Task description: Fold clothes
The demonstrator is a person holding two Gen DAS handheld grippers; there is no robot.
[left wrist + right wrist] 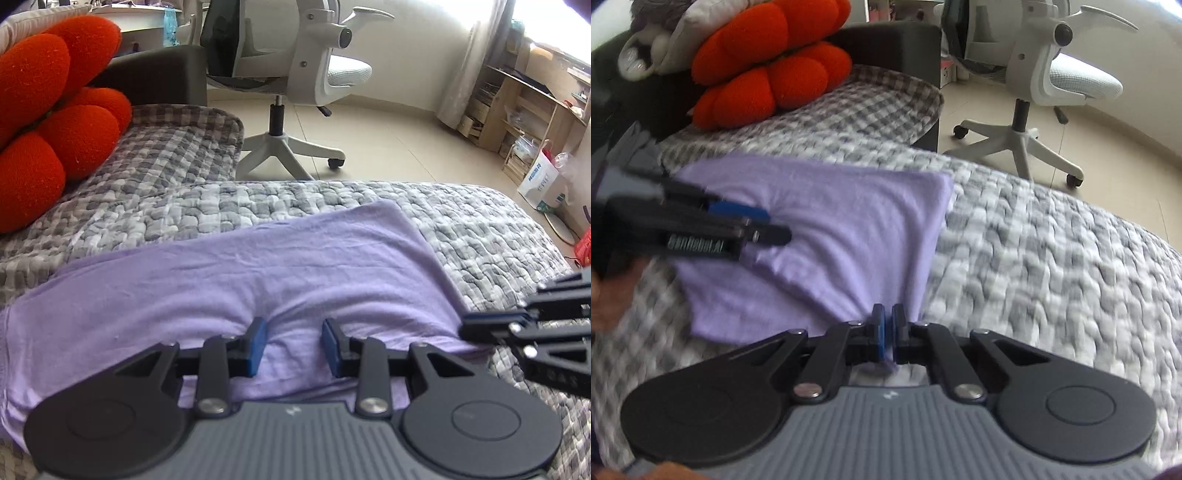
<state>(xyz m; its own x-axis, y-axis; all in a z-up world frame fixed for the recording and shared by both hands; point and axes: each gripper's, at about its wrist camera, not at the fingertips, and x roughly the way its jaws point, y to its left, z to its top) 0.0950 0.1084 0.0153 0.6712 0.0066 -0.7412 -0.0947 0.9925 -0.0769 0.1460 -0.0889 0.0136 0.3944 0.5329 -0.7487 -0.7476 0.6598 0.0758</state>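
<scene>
Right claw (887, 325) pressed together, pinching the near edge of the lilac garment (827, 236), cloth gathered into pleats running up to the blue pads (879, 332). Left claw (293, 345) partly spread, blue fingertips (257, 345) resting on the garment's surface with a soft ridge of fabric rising between them; whether that ridge is actually squeezed cannot be told. Seen from the right wrist, left claw (764, 225) lying over the garment's left part, cloth puckered at its tip. Seen from the left wrist, right claw (469, 326) at the garment's right edge.

Garment spread flat on a grey-and-white quilted bed cover (480, 236), folded into a rough rectangle, far corner (388, 205) near the cover's far edge. Beyond, to the left, a red-orange lobed cushion (55, 129) on the cover. Farther off, a white office chair (314, 74) on the pale floor (399, 140), and wooden shelves (517, 110) by the window.
</scene>
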